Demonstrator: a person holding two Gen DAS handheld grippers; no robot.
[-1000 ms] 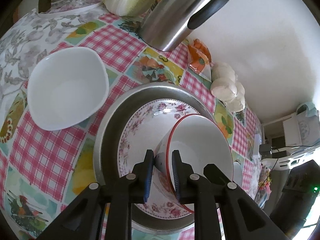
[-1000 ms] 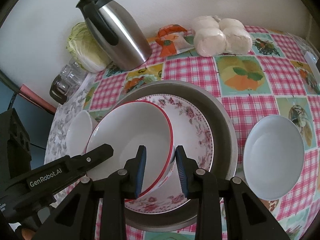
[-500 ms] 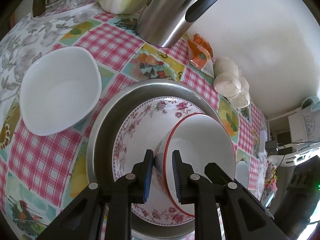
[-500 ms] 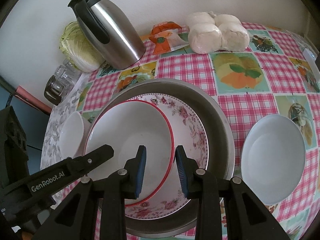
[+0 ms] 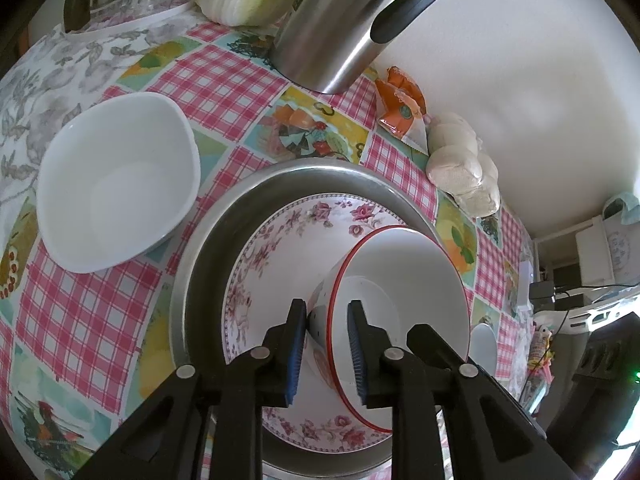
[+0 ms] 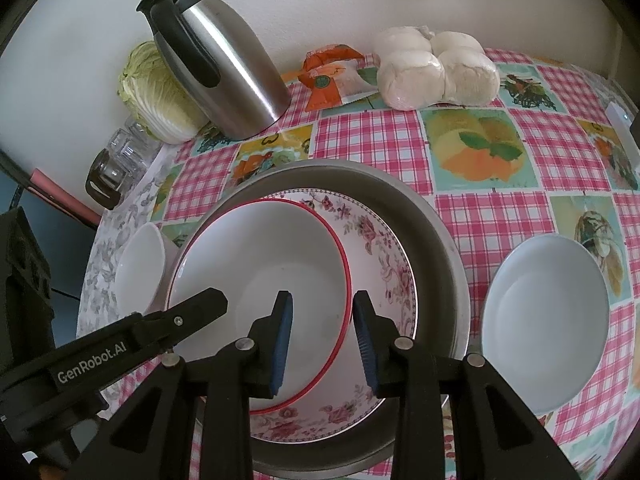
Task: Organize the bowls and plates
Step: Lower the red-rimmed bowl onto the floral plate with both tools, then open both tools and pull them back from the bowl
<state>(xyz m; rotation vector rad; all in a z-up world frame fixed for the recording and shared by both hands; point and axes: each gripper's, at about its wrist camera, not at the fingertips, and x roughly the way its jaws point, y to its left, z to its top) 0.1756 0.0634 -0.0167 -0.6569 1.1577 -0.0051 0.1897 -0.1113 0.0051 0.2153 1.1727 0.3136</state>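
Left tool point(image 5: 327, 320) opening, straddling red-rimmed bowl point(image 5: 404, 304)

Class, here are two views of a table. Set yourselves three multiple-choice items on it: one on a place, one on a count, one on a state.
1. Where does the red-rimmed bowl sit?
A. on the floral plate
B. on the floor
C. on a chair

2. How many plain white bowls stand on the cloth?
A. one
B. two
C. four

3. The red-rimmed bowl is
A. empty
B. full of rice
C. upside down

Key:
1 A, the plate's flowered edge shows around it.
2 B, one stands on each side of the pan.
3 A, its bare white inside faces up.
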